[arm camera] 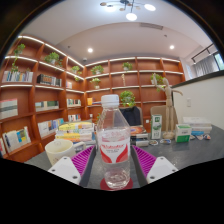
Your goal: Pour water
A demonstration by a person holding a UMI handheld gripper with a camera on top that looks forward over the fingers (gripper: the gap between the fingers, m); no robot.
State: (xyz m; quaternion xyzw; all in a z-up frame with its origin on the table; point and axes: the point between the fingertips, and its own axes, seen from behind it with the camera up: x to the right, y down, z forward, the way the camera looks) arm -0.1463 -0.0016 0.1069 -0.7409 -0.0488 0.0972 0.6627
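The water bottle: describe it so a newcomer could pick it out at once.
On the grey table before the wooden bookshelves, the water bottle stands upright between the gripper fingers. Unlike the yellow cup beside it, it is clear, with a red label.

bottle [114, 140]: clear, red-and-white label | claw [114, 163] pads [83, 158]: magenta | cup [59, 150]: pale yellow

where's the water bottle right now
In the gripper view, the water bottle stands upright on the table between the open gripper fingers, right of a pale cup.
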